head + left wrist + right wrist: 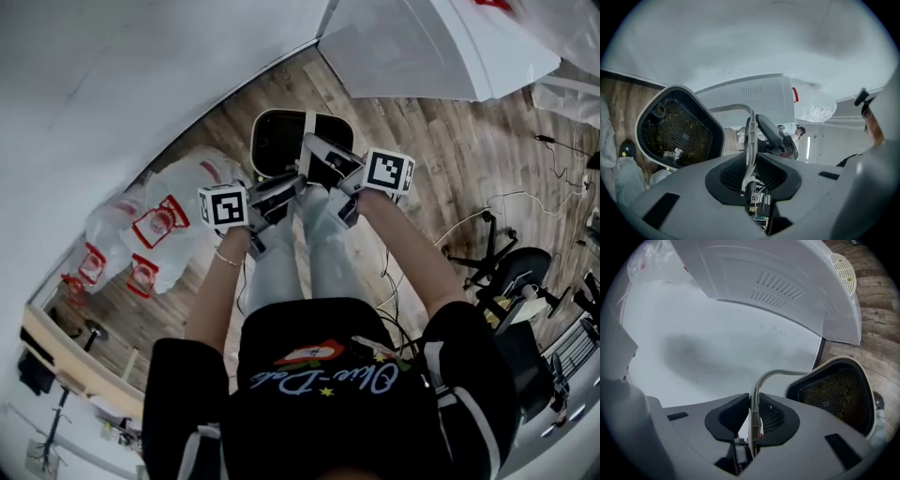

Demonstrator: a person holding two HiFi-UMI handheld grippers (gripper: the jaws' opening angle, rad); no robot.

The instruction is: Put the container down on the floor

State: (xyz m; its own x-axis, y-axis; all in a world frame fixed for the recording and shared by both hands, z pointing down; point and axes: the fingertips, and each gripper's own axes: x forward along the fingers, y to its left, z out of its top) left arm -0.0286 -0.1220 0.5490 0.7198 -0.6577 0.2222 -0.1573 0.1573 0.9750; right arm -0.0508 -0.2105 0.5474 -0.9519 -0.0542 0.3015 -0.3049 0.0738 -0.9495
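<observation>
The container [278, 142] is a black tub with a white rim and a thin white bail handle [308, 141], and it hangs above the wooden floor in front of the person's legs. Its mesh bottom [677, 129] carries scraps of debris. My left gripper [281, 192] is shut on the handle [749, 133] from the left. From the right, my right gripper [325, 169] is shut on the same handle [757, 390]. In the right gripper view the tub [836, 392] hangs at the lower right, beyond the jaws.
Clear plastic bags with red print [159, 225] lie on the floor at the left by a white wall. A large white panel [422, 47] leans at the upper right. A black chair base [506, 262] and cables [525, 197] sit at the right.
</observation>
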